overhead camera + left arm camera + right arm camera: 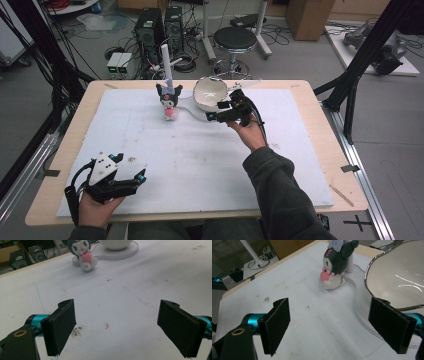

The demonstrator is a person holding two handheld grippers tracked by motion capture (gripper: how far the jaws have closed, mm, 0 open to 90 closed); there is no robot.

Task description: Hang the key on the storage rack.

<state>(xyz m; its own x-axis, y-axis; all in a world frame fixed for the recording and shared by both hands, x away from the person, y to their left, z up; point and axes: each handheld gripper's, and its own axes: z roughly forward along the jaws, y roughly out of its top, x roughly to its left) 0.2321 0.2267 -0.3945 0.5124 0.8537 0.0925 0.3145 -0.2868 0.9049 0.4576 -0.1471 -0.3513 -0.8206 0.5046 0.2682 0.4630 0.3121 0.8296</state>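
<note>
A small plush toy (170, 102) with dark ears and a pink heart stands upright at the back of the white mat; it appears too in the left gripper view (83, 252) and the right gripper view (334, 265). Beside it a white bowl with a silver rim (210, 94) (397, 277) rests on a flat white base (125, 253). My right gripper (215, 111) (329, 315) is open just in front of the bowl, with nothing between its jaws; one jaw is close under the rim. My left gripper (131, 167) (117, 315) is open and empty over the mat's near left corner.
The white mat (200, 160) covers most of the wooden table (320, 130). A white post (166, 62) rises behind the plush. Beyond the table's far edge stand a stool (235, 40) and computer towers (150, 30). A black frame strut (365, 55) slants at the right.
</note>
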